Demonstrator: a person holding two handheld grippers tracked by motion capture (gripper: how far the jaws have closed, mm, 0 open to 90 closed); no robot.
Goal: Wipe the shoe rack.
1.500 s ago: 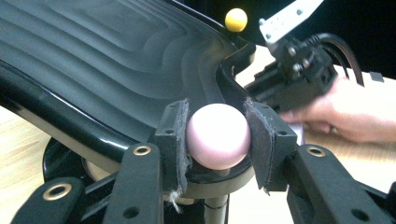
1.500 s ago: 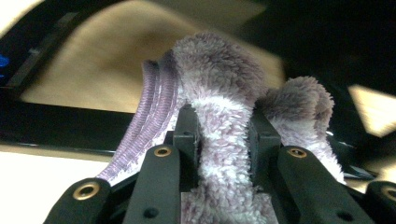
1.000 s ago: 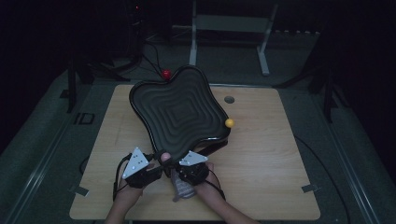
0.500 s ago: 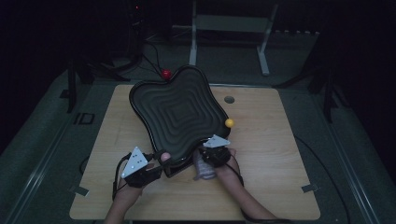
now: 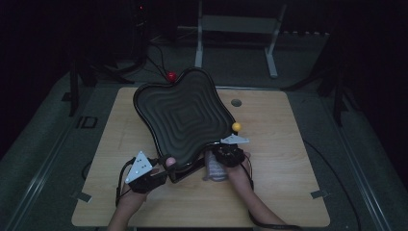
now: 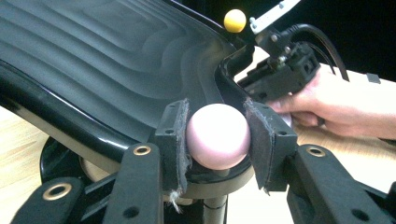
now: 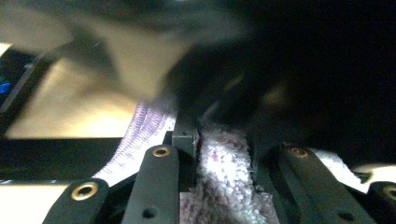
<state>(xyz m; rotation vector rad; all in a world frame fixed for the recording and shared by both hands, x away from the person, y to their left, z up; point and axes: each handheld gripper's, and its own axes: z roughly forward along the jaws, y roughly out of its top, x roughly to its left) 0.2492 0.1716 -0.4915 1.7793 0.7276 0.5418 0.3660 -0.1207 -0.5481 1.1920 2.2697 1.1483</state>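
the wooden table (image 5: 269, 192) has bare surface on the right of the black wavy tray (image 5: 183, 118) and along the near edge, in front of both hands. the tray covers the middle and left part of the table, and its far corner reaches over the back edge, near a red ball (image 5: 171, 76) that lies beyond it. a small yellow ball (image 5: 236, 126) sits just beside the right rim of the tray, and a grey round mark (image 5: 235, 102) is on the table further back, well apart from the hands.

the left gripper (image 5: 159, 168) is at the near corner of the tray. in the left gripper view its two pads (image 6: 173, 135) press on both sides of a pink ball (image 6: 217, 136), so the jaws are partly closed and hold this ball. the ball rests right at the near rim of the tray, between the pads, above a black stand under the tray.

the right gripper (image 5: 223, 154) is at the near right edge of the tray, close to the yellow ball. its jaws are nearly closed on a pale purple cloth (image 7: 219, 163), which fills the narrow gap between the pads. in the high view the cloth (image 5: 215, 168) hangs just in front of the tray rim, between the two hands; the view from this gripper is blurred beyond the cloth
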